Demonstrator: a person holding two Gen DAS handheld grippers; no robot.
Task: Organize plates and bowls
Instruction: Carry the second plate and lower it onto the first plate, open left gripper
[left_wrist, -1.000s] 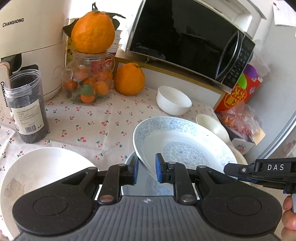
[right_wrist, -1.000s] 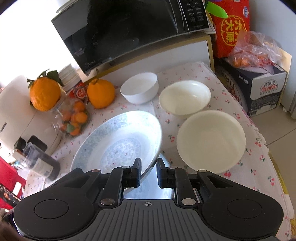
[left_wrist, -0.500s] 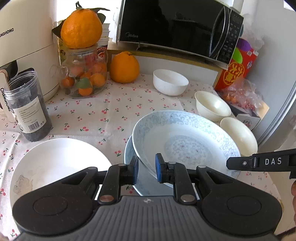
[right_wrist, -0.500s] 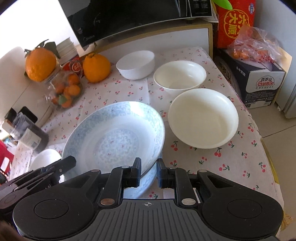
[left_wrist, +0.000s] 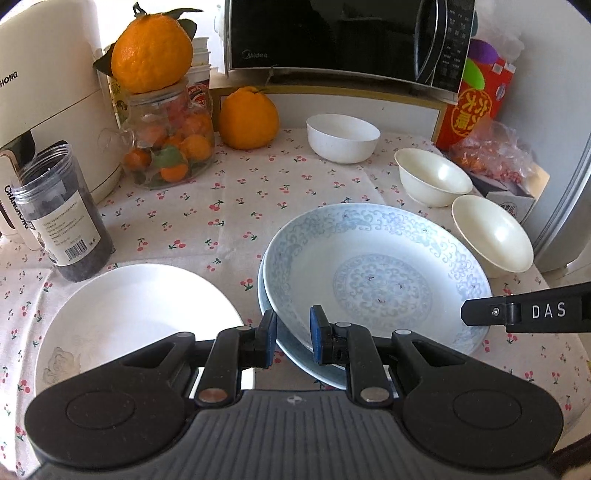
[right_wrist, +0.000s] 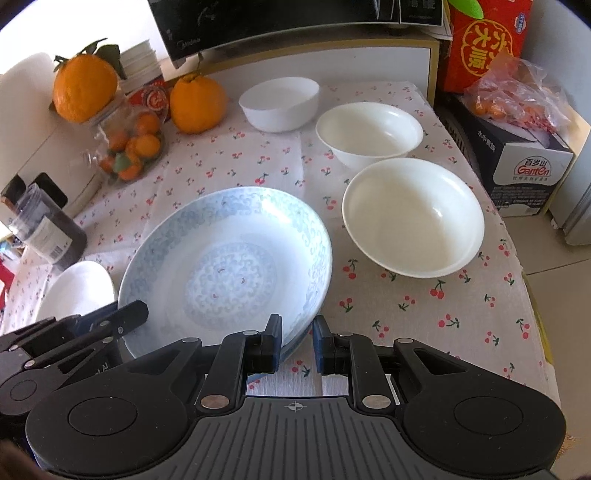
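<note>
The blue-patterned plate (left_wrist: 376, 273) is carried by both grippers at once, and the coming move turns on how it sits over the second patterned plate (left_wrist: 295, 350) beneath it. The left gripper (left_wrist: 291, 341) is clamped on the near-left part of the rim; the right gripper (right_wrist: 297, 345) is clamped on the near-right part, so the two grips lie on either side of the plate's near edge and neither hand is freer than the other. The held plate is tilted, far side higher, and sits slightly off-centre over the lower plate, whose rim shows as a crescent below and to the left in the left wrist view. I cannot tell whether the two plates already touch. This pair lies near the front edge of the table (right_wrist: 424, 306), between the white plate (left_wrist: 122, 314) at the front-left corner and the large white bowl (right_wrist: 413, 218) toward the right edge. Nesting them probably needs a level, straight descent with both hands letting go together.
</note>
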